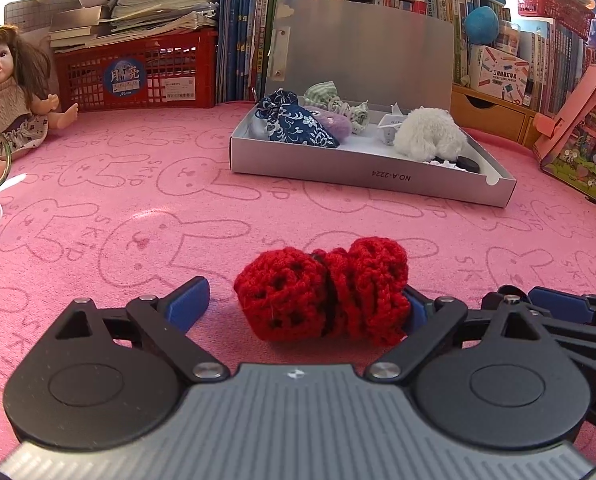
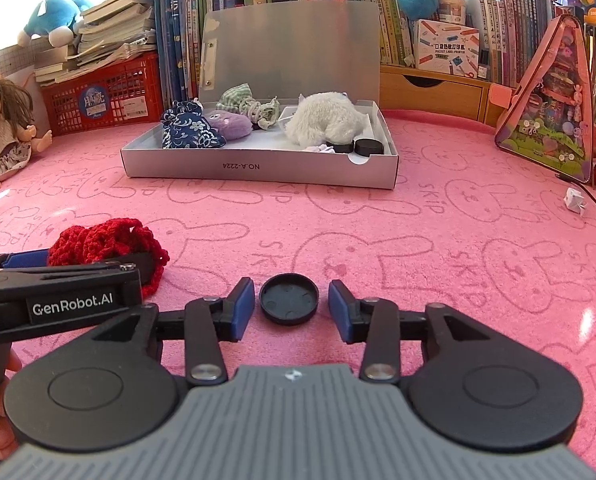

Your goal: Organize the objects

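My left gripper (image 1: 303, 300) stands wide open over the pink cloth (image 1: 138, 216). The red crocheted pouch (image 1: 323, 298) lies between its fingers, against the right pad, with a clear gap to the left pad, so nothing is gripped. My right gripper (image 2: 291, 307) is partly open around a black round lid (image 2: 289, 298) lying flat on the cloth; both pads stand just off its rim, not pressing. Farther back sits the open grey box (image 2: 258, 168), holding a blue patterned pouch (image 2: 190, 130), a purple plush (image 2: 230, 124), a white plush toy (image 2: 325, 118) and two black lids (image 2: 367, 147).
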